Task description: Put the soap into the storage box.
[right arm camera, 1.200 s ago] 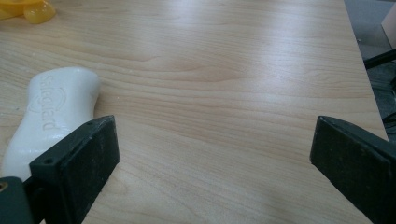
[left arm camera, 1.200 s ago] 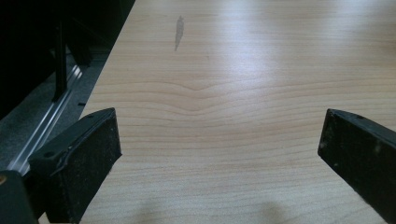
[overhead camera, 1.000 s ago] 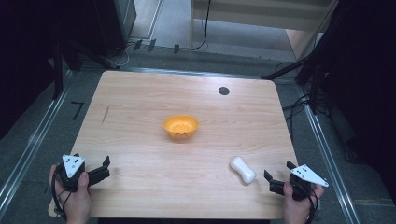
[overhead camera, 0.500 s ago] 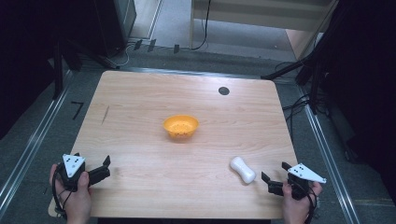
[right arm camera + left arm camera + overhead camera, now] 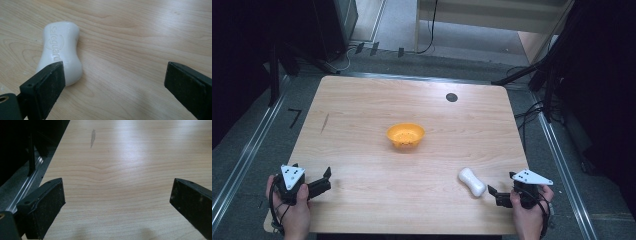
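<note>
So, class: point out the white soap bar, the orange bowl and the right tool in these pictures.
white soap bar (image 5: 60, 52): right gripper view, on its narrow waist, at the embossed lettering.
orange bowl (image 5: 405, 135): high view, on its inside.
right tool (image 5: 493, 195): high view, midway between its open jaw tips, just right of the soap.

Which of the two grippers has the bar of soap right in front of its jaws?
The right gripper: the white soap bar lies just ahead of its open jaws. The left gripper faces only bare table.
</note>
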Tool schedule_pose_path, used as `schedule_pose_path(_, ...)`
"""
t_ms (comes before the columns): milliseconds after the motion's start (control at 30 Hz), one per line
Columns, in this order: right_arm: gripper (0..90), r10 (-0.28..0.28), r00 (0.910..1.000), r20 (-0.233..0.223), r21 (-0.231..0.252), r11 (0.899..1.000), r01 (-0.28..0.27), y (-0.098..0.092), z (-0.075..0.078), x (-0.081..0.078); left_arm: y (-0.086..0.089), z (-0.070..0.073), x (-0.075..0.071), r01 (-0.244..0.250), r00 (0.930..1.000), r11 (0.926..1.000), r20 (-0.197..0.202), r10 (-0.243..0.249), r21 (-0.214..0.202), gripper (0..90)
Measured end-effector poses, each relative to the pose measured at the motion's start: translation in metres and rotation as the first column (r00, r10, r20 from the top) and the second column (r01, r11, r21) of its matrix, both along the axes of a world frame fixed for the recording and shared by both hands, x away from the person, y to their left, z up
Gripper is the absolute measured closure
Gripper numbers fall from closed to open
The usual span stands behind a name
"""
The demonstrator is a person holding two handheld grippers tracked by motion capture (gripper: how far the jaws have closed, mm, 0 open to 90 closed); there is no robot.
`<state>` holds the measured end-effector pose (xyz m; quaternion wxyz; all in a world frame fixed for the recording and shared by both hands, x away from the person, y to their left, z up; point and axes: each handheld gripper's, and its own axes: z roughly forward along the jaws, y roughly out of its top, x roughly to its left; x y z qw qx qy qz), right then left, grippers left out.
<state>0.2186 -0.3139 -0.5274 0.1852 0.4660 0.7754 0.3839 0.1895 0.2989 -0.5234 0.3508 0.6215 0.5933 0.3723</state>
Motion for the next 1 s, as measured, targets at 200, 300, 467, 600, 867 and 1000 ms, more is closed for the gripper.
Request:
schedule_pose_path(200, 3.2, 0.036, 0.9976, -0.06, -0.038, 0.999, -0.038, 0.011, 0.007, 0.007, 0.0, 0.0, 0.0, 0.002, 1.0, 1.0, -0.004, -0.002, 0.002, 0.0)
schedule_pose_path(300, 2.5, 0.055, 0.9944, -0.091, -0.067, 0.996, -0.061, 0.017, 0.008, 0.01, -0.001, 0.0, 0.0, -0.002, 1.0, 1.0, -0.003, 0.002, 0.004, 0.0)
schedule_pose_path(467, 2.0, 0.088, 0.9848, -0.15, -0.091, 0.991, -0.103, 0.025, 0.014, 0.015, -0.001, 0.0, 0.0, 0.001, 1.0, 1.0, -0.005, -0.001, 0.005, 0.0)
schedule_pose_path(600, 1.6, 0.1, 0.9773, -0.187, -0.133, 0.983, -0.126, 0.032, 0.018, 0.019, -0.001, 0.0, 0.0, 0.002, 1.0, 1.0, -0.007, -0.002, 0.007, 0.0)
schedule_pose_path(867, 0.0, 0.113, 0.9659, -0.233, -0.168, 0.974, -0.154, 0.046, 0.02, 0.024, -0.001, 0.0, 0.001, 0.005, 0.9999, 1.0, -0.01, -0.005, 0.007, 0.0)
schedule_pose_path(1000, 0.0, 0.12, 0.9564, -0.266, -0.172, 0.97, -0.169, 0.052, 0.02, 0.027, -0.001, 0.0, 0.001, 0.005, 0.9999, 1.0, -0.01, -0.005, 0.007, 0.0)
